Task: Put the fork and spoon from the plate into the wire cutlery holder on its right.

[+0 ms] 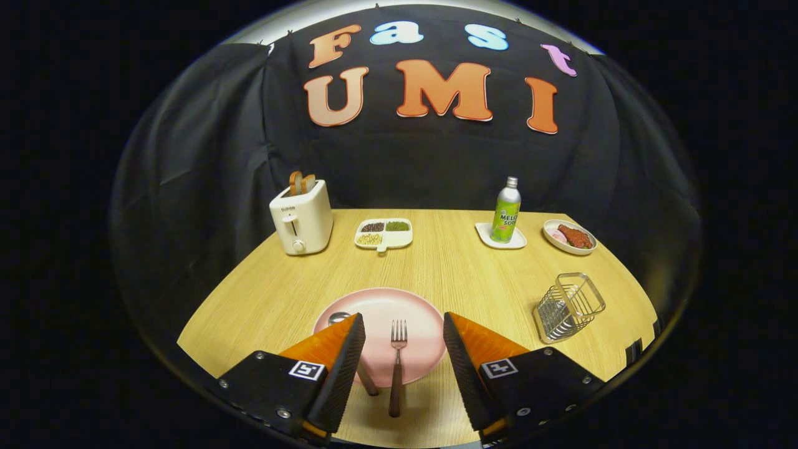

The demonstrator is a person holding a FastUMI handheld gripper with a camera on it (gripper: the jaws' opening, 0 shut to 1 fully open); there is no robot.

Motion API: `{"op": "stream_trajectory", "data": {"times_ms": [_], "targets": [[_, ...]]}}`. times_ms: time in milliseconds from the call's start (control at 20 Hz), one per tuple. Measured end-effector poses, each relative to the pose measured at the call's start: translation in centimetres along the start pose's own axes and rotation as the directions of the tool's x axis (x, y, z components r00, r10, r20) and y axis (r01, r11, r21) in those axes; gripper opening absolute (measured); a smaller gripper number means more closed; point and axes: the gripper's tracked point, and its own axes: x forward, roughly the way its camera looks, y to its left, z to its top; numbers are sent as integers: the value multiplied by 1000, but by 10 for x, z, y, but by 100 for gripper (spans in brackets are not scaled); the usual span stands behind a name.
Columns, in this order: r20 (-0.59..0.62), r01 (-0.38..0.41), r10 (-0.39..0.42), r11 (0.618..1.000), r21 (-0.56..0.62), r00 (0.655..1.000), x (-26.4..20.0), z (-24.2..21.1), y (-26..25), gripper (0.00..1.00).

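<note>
Spread fingers (404,355) astride fork (397,362), pink plate (419,312), wooden table (449,262).

A staged booth dressed as a dining spot: black cloth (206,162) hangs as walls around one wooden table (449,268). At its far edge stand a toaster (301,216) holding bread, a divided snack dish (383,234), a drink bottle (505,210) and a plate of food (570,237).

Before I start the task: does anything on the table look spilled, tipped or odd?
Nothing spilled. The wire cutlery holder appears tilted, perhaps from lens distortion. The brown-handled fork lies between the open gripper fingers.
</note>
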Motion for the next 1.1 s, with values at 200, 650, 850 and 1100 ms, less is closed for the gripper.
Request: {"op": "stream_trajectory", "data": {"times_ms": [200, 650, 850, 1100], "targets": [[-84, -18, 14, 999, -42, 996, 16, -30, 8, 74], [-245, -15, -2, 998, -67, 969, 47, -80, 10, 35], [-290, -9, -15, 997, -82, 957, 54, -93, 9, 25], [-313, 14, -29, 999, -50, 949, 56, -94, 6, 8]]}}
